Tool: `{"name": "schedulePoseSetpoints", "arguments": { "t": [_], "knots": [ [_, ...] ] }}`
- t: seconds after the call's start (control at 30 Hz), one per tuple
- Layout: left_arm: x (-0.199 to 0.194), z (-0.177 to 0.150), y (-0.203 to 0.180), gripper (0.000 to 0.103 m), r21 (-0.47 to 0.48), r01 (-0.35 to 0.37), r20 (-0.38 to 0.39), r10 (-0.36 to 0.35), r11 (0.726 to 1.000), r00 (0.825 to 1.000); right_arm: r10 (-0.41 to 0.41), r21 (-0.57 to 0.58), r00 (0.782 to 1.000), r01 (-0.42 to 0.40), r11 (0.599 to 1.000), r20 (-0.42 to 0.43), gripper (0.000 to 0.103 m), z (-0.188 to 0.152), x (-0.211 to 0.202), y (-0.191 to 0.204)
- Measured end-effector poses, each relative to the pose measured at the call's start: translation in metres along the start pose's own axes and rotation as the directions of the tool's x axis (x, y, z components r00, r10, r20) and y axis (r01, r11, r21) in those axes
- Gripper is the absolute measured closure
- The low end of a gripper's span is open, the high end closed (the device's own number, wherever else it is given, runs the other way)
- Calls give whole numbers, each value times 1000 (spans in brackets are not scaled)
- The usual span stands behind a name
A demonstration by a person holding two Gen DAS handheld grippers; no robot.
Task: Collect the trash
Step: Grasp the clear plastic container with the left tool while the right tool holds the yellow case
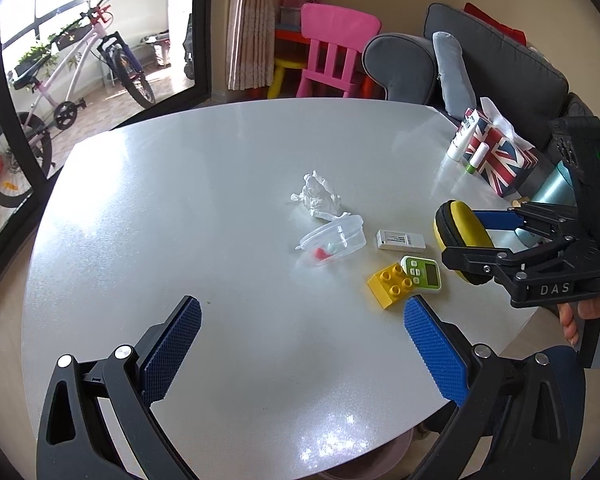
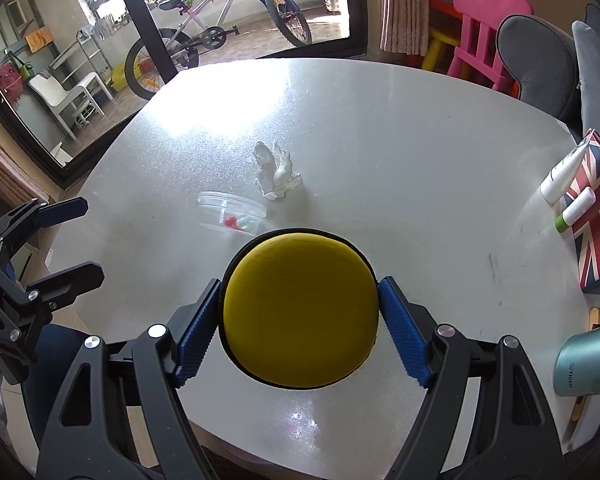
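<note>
My right claw [image 2: 300, 316] grips the round yellow case [image 2: 300, 312] by its curved rim, so it may slip. My left claw [image 1: 304, 356] hangs open, empty. Ahead on the surface [image 1: 180, 200] lies the crumpled tissue [image 1: 318, 196], beside the plastic tub [image 1: 334, 240], which I could knock.

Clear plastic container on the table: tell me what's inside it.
The clear round plastic container holds a few small red and pale green pieces, visible through its wall. What they are is too small to tell.
</note>
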State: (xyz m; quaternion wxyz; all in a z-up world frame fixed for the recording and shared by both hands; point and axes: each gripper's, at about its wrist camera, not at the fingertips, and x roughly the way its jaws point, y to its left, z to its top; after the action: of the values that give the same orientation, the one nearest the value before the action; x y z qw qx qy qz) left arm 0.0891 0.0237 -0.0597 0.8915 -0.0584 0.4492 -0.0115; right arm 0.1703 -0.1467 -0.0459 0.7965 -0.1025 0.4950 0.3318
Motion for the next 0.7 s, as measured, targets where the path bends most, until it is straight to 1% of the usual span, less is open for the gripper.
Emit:
{"name": "schedulePoseSetpoints", "arguments": {
  "t": [0.3, 0.53, 0.7],
  "knots": [
    [31, 19, -8, 5, -22, -1, -36, 0, 1000, 999, -10, -1, 1000, 10, 1000, 20, 26, -4, -13, -5],
    [62, 30, -6, 5, -97, 15, -89, -23, 995, 996, -11, 0, 1000, 11, 1000, 25, 26, -6, -15, -11],
    [83, 32, 1, 6, -175, 26, -117, -47, 984, 992, -12, 7, 1000, 11, 1000, 23, 26, -5, -14, -17]
  ]
}}
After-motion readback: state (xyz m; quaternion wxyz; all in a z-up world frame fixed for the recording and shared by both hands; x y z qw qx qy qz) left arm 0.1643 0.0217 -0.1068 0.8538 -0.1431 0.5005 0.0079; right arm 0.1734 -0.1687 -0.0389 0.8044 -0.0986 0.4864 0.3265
